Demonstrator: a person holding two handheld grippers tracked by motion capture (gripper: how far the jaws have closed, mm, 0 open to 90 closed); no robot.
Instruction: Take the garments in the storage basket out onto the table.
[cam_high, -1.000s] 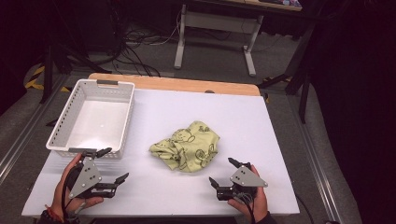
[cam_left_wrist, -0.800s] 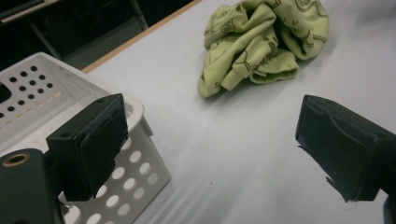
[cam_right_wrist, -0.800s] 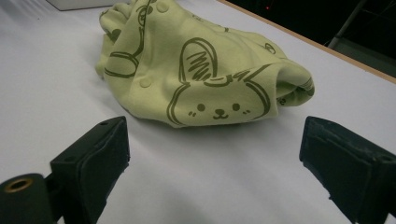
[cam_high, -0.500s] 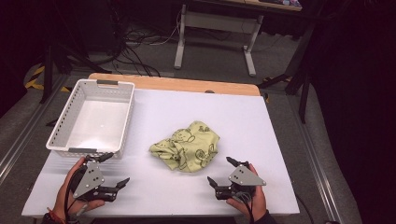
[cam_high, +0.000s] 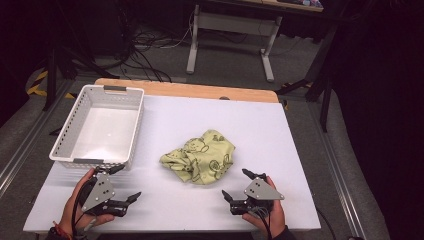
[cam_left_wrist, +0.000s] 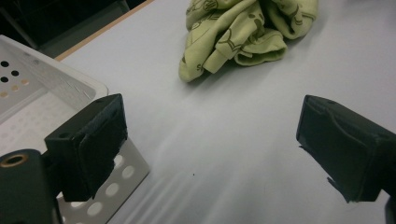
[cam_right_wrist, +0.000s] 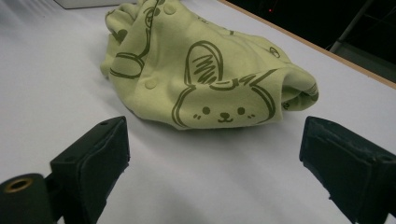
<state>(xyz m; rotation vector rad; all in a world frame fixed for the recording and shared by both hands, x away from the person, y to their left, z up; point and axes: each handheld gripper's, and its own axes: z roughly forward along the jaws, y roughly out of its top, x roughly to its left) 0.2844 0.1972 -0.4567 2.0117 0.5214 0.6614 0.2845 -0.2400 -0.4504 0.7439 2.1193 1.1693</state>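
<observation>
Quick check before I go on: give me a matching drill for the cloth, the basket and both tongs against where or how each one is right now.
Things:
1. cloth
2. basket
3. left tongs
4. right tongs

States:
A. white, empty, at the table's far left
B. open, near the basket's front corner
C. crumpled, green, mid-table
D. open, just in front of the cloth, not touching it

Pairs: 1-C, 2-A, 3-B, 4-D

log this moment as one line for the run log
left gripper: open, near basket | right gripper: open, facing cloth | cloth: crumpled on table, untouched | basket: empty
</observation>
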